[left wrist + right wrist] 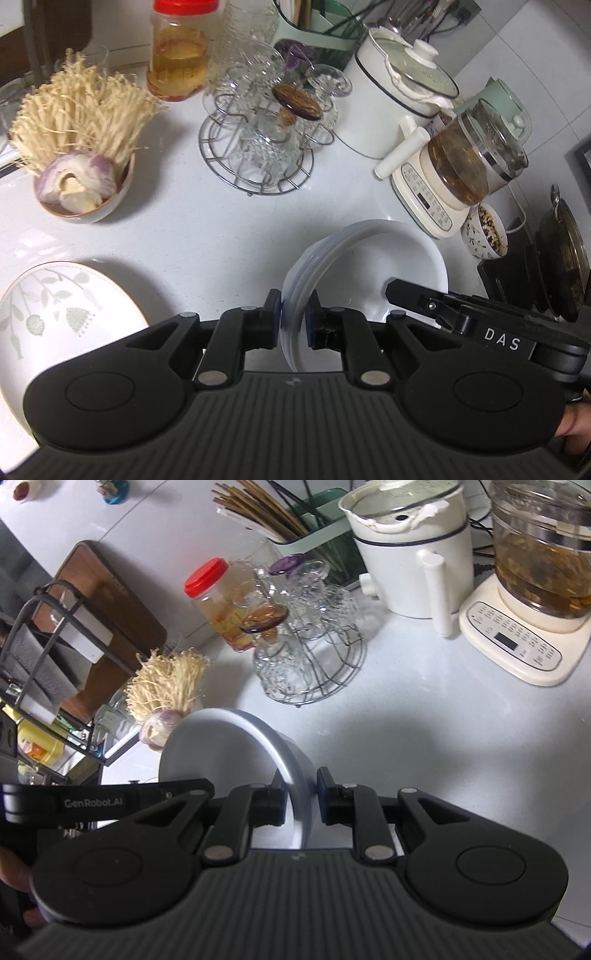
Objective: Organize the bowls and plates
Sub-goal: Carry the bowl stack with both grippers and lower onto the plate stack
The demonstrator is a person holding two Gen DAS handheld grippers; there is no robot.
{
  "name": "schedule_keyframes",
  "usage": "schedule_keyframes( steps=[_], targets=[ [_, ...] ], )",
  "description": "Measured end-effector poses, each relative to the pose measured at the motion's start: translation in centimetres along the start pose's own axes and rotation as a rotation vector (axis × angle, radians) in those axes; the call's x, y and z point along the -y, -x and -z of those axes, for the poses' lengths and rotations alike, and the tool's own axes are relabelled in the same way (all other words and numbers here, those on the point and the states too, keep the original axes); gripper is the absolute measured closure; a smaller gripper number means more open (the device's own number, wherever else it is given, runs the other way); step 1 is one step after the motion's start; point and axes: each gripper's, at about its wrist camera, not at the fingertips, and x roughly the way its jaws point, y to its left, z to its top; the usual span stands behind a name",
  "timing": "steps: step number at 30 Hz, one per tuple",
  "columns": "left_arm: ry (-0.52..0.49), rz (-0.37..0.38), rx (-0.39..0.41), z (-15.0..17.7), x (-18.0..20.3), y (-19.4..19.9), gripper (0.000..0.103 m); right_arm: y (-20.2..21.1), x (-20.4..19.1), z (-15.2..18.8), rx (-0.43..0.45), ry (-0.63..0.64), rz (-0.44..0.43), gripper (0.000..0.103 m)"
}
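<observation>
Left gripper (294, 319) and right gripper (300, 794) each pinch opposite rims of the white bowl stack (369, 258) above the counter (221, 221).

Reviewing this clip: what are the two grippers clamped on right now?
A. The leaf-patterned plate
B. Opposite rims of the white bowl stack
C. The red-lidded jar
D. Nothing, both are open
B: the left gripper and right gripper each pinch the rim of the white bowl stack.
</observation>
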Motion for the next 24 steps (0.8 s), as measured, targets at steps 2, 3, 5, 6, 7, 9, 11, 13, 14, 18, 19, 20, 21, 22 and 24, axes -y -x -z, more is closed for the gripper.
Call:
schedule_keyframes(
  steps=[2, 3, 5, 6, 7, 9, 11, 13, 14, 18, 19, 20, 21, 22, 24],
  targets=[
    [0.012, -0.006, 0.015, 0.1, -0.4, 0.8, 0.089, 0.0, -0.5, -0.1, -0.002, 0.01, -0.014, 0.084],
    [0.018, -0.01, 0.022, 0.2, -0.7, 1.2, 0.089, -0.1, -0.7, -0.1, -0.003, 0.013, -0.022, 0.084],
    [0.031, -0.015, 0.033, 0.4, -1.2, 1.9, 0.088, -0.1, -1.4, -0.1, -0.006, 0.023, -0.036, 0.084],
    [0.038, -0.018, 0.038, 0.4, -1.5, 2.2, 0.088, -0.2, -1.7, -0.1, -0.007, 0.03, -0.042, 0.084],
    [0.044, -0.021, 0.044, 0.5, -1.8, 2.5, 0.088, -0.2, -2.1, -0.1, -0.008, 0.037, -0.047, 0.083],
    [0.057, -0.029, 0.055, 0.7, -2.4, 3.1, 0.088, -0.4, -2.9, -0.1, -0.013, 0.048, -0.058, 0.083],
    [0.073, -0.035, 0.066, 0.9, -3.1, 3.6, 0.088, -0.6, -3.6, -0.2, -0.014, 0.061, -0.072, 0.083],
    [0.094, -0.039, 0.073, 1.2, -4.1, 4.1, 0.088, -0.9, -4.3, -0.1, -0.02, 0.075, -0.082, 0.083],
    [0.105, -0.041, 0.076, 1.4, -4.5, 4.3, 0.088, -1.1, -4.7, -0.1, -0.025, 0.084, -0.086, 0.083],
    [0.144, -0.052, 0.094, 2.4, -6.2, 5.3, 0.088, -1.9, -6.3, 0.1, -0.047, 0.111, -0.104, 0.083],
    [0.154, -0.055, 0.098, 2.6, -6.6, 5.6, 0.088, -2.1, -6.7, 0.2, -0.052, 0.117, -0.109, 0.083],
    [0.166, -0.058, 0.102, 2.8, -7.0, 5.9, 0.088, -2.3, -7.1, 0.3, -0.058, 0.124, -0.115, 0.083],
    [0.178, -0.062, 0.11, 3.1, -7.5, 6.3, 0.088, -2.6, -7.5, 0.3, -0.064, 0.128, -0.121, 0.083],
    [0.187, -0.067, 0.115, 3.3, -7.9, 6.6, 0.088, -2.9, -7.9, 0.4, -0.071, 0.131, -0.127, 0.083],
    [0.208, -0.076, 0.115, 3.6, -8.8, 7.1, 0.088, -3.6, -8.8, 0.4, -0.081, 0.143, -0.137, 0.083]
  ],
)
